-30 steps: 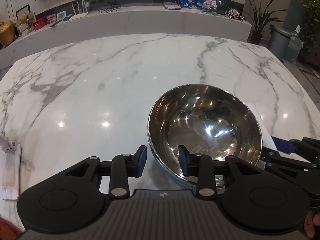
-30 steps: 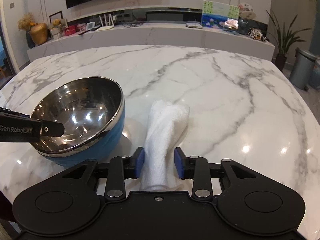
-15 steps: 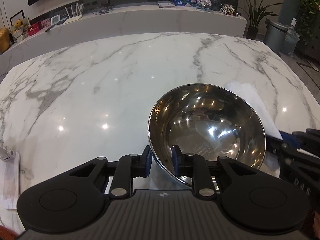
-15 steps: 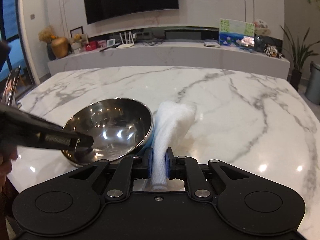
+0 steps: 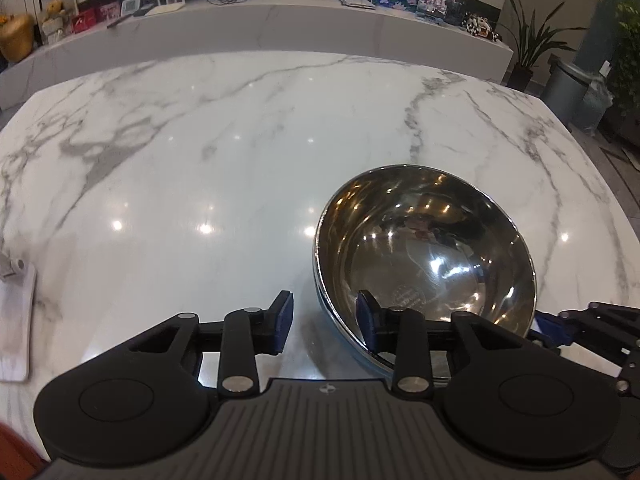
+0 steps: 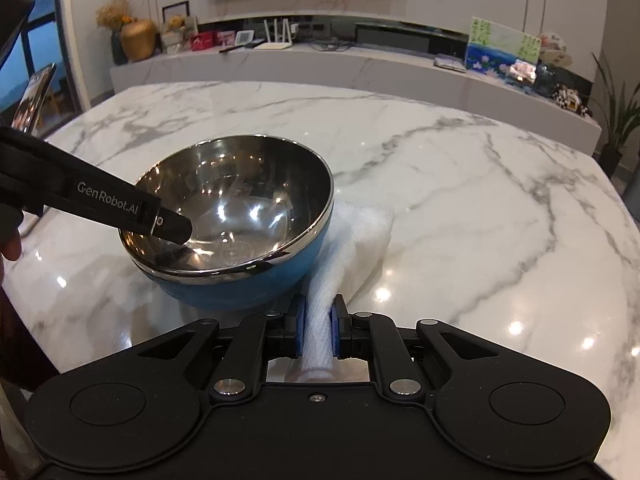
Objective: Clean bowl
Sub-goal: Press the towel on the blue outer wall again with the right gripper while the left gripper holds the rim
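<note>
Since half a second ago the left gripper (image 5: 323, 326) has just opened its jaws again: they now stand apart astride the near rim of the bowl (image 5: 426, 254), one pad outside and one inside, neither pressing it. The right gripper (image 6: 318, 330) has stayed pinched narrow on the rolled white cloth (image 6: 352, 248), which lies on the marble table (image 6: 460, 168) touching the bowl's blue outer wall. In the right wrist view the left gripper's finger reads "GenRobot.AI". The bowl, steel inside, sits tilted on the table near the front edge; it appears empty apart from reflections.
</note>
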`<action>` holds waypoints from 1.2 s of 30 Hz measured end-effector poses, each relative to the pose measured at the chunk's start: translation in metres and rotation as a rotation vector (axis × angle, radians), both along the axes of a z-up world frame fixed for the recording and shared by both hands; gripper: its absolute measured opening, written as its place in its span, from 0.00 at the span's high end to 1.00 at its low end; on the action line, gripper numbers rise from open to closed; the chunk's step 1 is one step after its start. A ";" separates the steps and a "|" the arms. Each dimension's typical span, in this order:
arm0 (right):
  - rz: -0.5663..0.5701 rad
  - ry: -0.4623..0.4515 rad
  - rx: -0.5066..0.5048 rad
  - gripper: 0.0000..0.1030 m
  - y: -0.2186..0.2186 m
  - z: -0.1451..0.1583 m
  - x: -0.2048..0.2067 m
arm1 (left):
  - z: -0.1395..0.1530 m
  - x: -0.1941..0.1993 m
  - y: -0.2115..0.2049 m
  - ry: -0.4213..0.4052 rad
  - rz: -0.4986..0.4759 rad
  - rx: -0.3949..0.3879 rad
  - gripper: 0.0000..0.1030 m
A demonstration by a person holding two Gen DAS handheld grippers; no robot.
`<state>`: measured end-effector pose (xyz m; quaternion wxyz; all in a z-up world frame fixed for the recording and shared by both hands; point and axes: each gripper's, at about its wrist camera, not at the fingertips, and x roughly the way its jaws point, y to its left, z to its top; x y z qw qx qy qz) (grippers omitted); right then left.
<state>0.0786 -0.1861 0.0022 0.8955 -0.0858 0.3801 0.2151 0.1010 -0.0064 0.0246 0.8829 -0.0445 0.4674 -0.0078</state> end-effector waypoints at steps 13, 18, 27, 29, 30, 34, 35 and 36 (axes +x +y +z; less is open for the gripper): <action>-0.059 -0.060 0.046 0.89 -0.013 0.012 -0.007 | 0.000 0.005 -0.010 -0.008 -0.056 0.042 0.84; -0.076 -0.100 0.120 0.89 -0.024 0.022 -0.012 | 0.000 0.011 -0.009 -0.022 -0.063 0.050 0.87; -0.037 -0.065 0.082 0.89 -0.015 0.018 -0.011 | 0.000 0.009 -0.007 -0.014 -0.052 0.038 0.84; -0.027 -0.052 0.068 0.89 -0.012 0.016 -0.011 | 0.000 0.008 -0.006 -0.004 -0.045 0.034 0.81; -0.021 -0.045 0.063 0.89 -0.011 0.015 -0.011 | -0.001 0.005 -0.006 0.000 -0.042 0.031 0.81; 0.000 -0.019 0.043 0.89 -0.007 0.011 -0.010 | -0.001 0.000 -0.006 0.005 -0.043 0.029 0.81; 0.004 -0.015 0.038 0.89 -0.007 0.010 -0.010 | -0.001 0.000 -0.006 0.004 -0.045 0.030 0.81; 0.008 -0.012 0.034 0.89 -0.006 0.009 -0.009 | -0.001 0.000 -0.007 0.003 -0.046 0.031 0.81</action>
